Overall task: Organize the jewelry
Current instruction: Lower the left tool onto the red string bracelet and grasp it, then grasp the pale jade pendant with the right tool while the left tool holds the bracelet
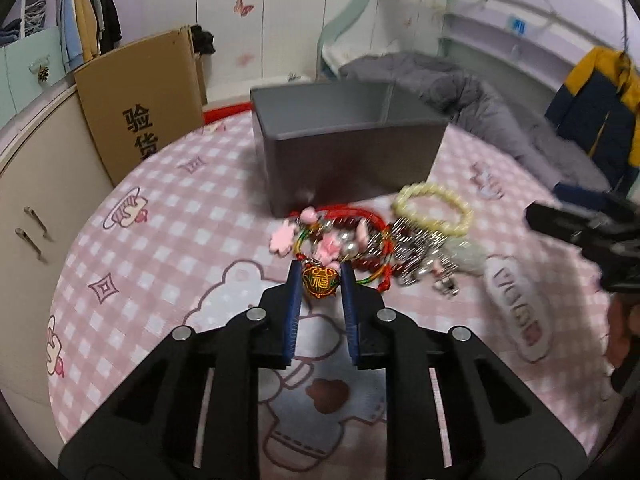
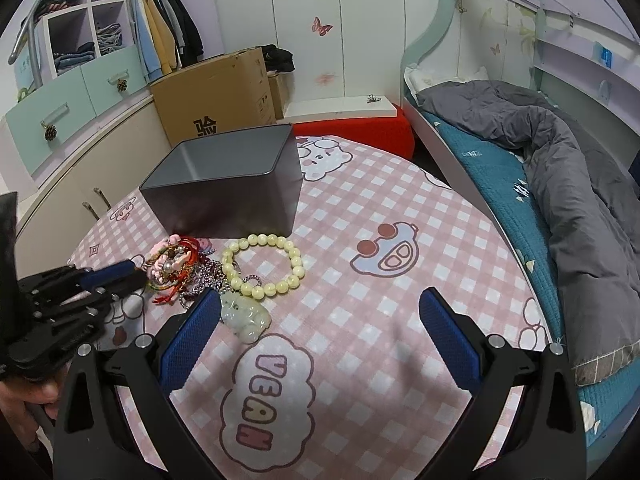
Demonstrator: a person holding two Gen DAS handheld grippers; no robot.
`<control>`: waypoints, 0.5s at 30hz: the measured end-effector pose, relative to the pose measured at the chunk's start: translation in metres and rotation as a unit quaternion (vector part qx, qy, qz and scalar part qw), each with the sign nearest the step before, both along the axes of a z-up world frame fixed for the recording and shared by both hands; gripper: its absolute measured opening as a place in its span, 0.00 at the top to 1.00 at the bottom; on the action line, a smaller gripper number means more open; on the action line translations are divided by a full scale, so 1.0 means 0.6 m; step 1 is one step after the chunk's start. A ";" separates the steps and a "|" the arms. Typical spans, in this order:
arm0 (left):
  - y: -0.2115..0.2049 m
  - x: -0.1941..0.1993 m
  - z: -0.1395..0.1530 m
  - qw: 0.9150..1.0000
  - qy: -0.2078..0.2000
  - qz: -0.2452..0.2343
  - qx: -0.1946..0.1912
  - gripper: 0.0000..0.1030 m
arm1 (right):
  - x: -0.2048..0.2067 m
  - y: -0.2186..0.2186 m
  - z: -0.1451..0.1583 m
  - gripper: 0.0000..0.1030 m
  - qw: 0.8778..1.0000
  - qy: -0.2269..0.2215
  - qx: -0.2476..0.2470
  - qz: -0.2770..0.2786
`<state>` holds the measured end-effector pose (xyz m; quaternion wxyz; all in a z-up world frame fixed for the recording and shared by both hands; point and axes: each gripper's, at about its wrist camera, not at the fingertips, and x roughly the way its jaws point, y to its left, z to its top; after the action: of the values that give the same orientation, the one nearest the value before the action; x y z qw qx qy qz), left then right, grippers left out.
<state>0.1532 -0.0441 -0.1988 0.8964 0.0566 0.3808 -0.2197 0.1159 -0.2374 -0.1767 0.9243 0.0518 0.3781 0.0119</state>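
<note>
L tongs [image 1: 320, 276] nearly closed round the red-gold heart-shaped charm [image 1: 320, 281] at the near edge of the tangled jewelry pile [image 2: 180, 272], on the pink checked bench [image 2: 360, 240] in front of the grey rectangular tin box [image 2: 224, 184]. R tongs [image 2: 320, 300] wide open, empty, near the pale jade pendant [image 2: 244, 314] and cream bead bracelet [image 2: 264, 266].

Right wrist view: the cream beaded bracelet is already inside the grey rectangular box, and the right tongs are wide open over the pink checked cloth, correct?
Not quite. The cream beaded bracelet is not in the grey rectangular box; the right wrist view shows it lying on the pink checked cloth just in front of the box. The right tongs are indeed wide open over the cloth.
</note>
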 end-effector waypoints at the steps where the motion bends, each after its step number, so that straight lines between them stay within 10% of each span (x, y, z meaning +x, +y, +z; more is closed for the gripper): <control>1: 0.001 -0.007 0.007 1.000 -0.002 -0.001 -0.007 0.82 | -0.002 0.001 0.001 0.07 1.000 0.000 0.000 -0.001; 15: 0.086 -0.082 0.096 0.994 -0.073 0.046 -0.059 0.82 | -0.016 0.037 0.008 0.07 0.999 0.000 0.007 0.044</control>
<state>0.1038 0.0078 -0.1411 0.9328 0.0018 0.3028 -0.1955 0.1063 -0.2155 -0.1718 0.9225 0.0413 0.3798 0.0552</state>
